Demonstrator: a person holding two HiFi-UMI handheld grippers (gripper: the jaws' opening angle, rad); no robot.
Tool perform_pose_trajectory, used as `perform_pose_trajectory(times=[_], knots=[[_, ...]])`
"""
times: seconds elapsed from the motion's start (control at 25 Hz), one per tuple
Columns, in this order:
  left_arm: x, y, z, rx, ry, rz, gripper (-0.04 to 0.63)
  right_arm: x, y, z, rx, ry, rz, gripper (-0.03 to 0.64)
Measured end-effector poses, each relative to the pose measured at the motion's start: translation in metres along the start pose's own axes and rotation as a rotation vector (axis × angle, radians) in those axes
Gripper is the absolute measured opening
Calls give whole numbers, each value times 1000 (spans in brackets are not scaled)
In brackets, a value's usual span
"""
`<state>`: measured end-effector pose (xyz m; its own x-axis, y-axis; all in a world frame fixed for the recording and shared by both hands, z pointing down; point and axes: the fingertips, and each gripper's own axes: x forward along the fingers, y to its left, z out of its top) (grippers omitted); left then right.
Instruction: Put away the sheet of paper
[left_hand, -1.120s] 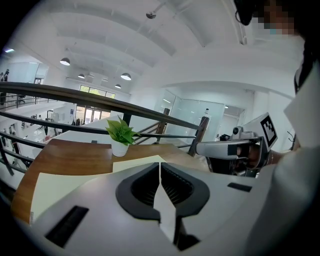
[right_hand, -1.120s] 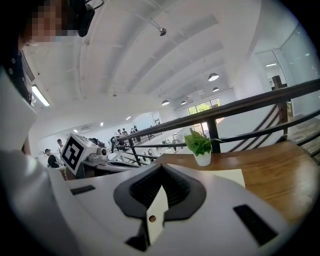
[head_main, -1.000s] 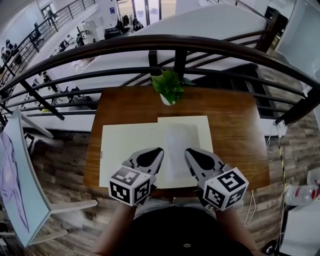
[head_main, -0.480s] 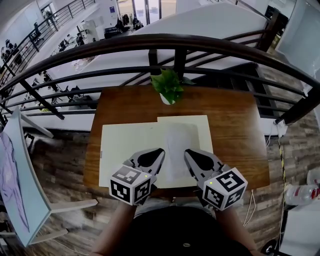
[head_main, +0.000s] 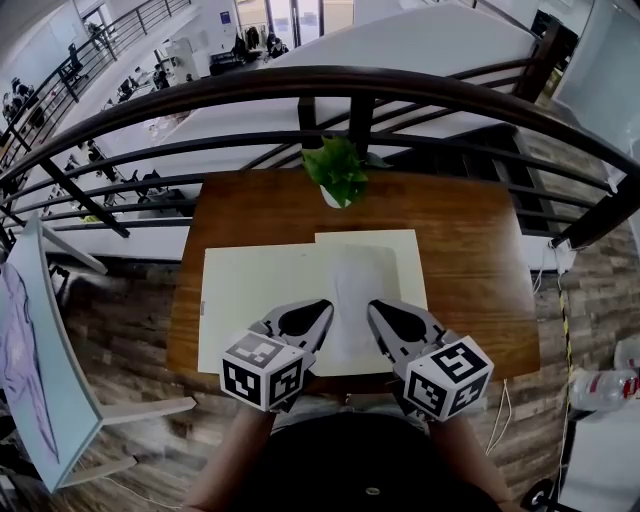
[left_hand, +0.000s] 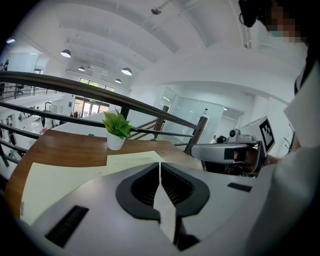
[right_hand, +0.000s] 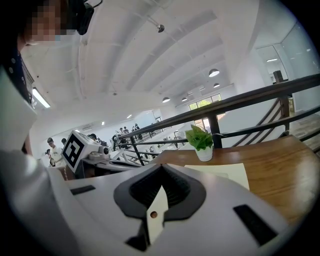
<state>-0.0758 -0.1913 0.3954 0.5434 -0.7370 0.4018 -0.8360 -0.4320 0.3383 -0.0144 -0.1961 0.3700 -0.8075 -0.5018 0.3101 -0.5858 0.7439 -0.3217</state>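
Head view: a wooden bench (head_main: 460, 250) stands against a railing (head_main: 420, 85) above a hall. The paper (head_main: 355, 300) lies flat at frame centre on an open cream folder (head_main: 250, 290), probably where it belongs. A plant (head_main: 338, 172) sits at the top edge, clear of it. The left gripper (head_main: 322, 306) and right gripper (head_main: 374, 308) flank the paper's lower end, ready to work it.

Left gripper view: jaws clenched, empty.

Right gripper view: likewise clenched, nothing between.

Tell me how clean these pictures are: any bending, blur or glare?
Head view: the wide lens bows the railing into an arc; the table is sharp, in even daylight. Left gripper view: dark rounded corners, the left claw soft up close, the plant crisp. Right gripper view: same dark corners; a ceiling lamp glares mildly.
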Motion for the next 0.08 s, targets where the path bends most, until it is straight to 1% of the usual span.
perform_pose_trajectory(times=[0.08], knots=[[0,0,0,-13,-3,-4,26,0,-1,0,-2,1,-1,26]])
